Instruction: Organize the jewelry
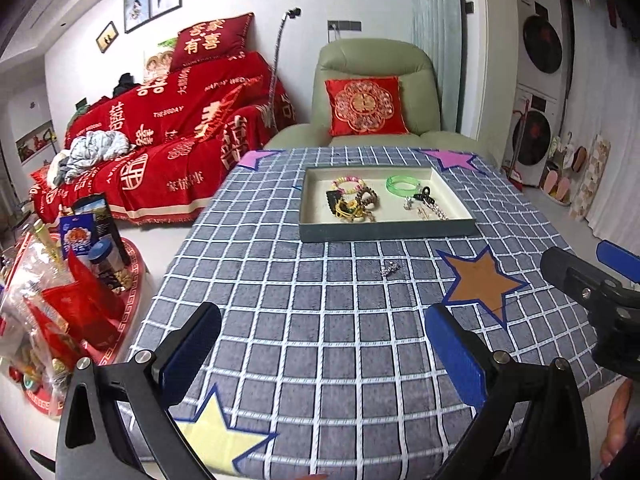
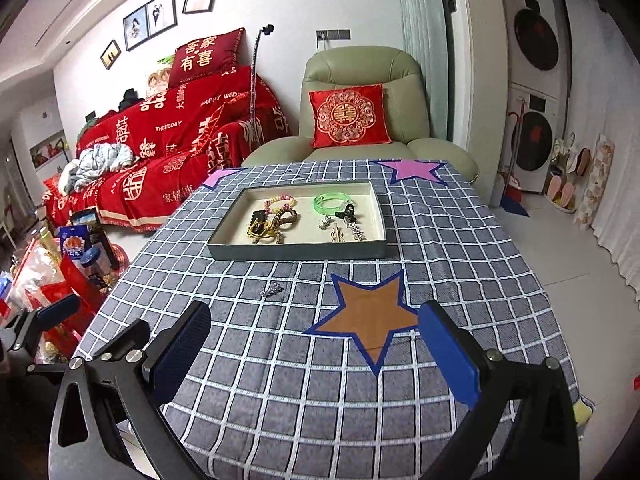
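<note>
A shallow grey-green tray point(image 1: 384, 232) point(image 2: 296, 251) with a cream floor sits at the table's far middle. It holds bead bracelets point(image 1: 349, 185) point(image 2: 280, 202), a green bangle point(image 1: 401, 184) point(image 2: 330, 202), a black clip and silver pieces. One small silver piece point(image 1: 390, 269) point(image 2: 273, 290) lies loose on the cloth in front of the tray. My left gripper point(image 1: 322, 350) is open and empty above the near cloth. My right gripper point(image 2: 314, 344) is open and empty, to the right of the left one, and shows in the left wrist view point(image 1: 592, 268).
The table wears a grey checked cloth point(image 1: 340, 360) with paper stars: orange point(image 2: 368, 316), yellow point(image 1: 216, 440), pink point(image 2: 412, 170). A green armchair point(image 1: 372, 92) stands behind the table, a red-covered sofa point(image 1: 168, 128) to the left, and a low table of snacks point(image 1: 60, 300) at near left.
</note>
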A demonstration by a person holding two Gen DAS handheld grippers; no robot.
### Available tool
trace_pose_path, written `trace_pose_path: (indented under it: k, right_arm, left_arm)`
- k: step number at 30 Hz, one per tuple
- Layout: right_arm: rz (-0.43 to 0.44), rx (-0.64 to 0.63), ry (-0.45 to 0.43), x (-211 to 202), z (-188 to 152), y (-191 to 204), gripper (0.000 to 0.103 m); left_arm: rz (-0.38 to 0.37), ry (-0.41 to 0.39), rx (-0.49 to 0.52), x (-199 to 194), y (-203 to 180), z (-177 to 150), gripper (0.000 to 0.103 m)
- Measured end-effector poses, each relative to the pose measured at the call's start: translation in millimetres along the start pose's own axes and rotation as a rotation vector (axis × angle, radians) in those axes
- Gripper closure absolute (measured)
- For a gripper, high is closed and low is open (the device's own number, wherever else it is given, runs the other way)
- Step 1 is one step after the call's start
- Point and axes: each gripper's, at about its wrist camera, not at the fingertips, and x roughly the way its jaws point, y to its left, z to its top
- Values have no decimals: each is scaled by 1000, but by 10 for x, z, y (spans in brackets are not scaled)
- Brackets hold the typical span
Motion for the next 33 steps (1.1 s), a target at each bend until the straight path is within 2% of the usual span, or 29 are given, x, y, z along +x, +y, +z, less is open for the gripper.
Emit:
trace_pose_path:
  k: [7,16,33]
  right_arm:
    - [-30,-14,-16,-226,-102,86,0]
    - [-105,-23,-52,-374,-142,41,0]
    - [-111,-2,-52,-389,-131,-63,0]
  left_arm:
    - [23,-39,-6,-251,60,-67,0]
    - [12,-43,16,-303,-43,-85,0]
    - [20,-36,11,-280,-122,-79,0]
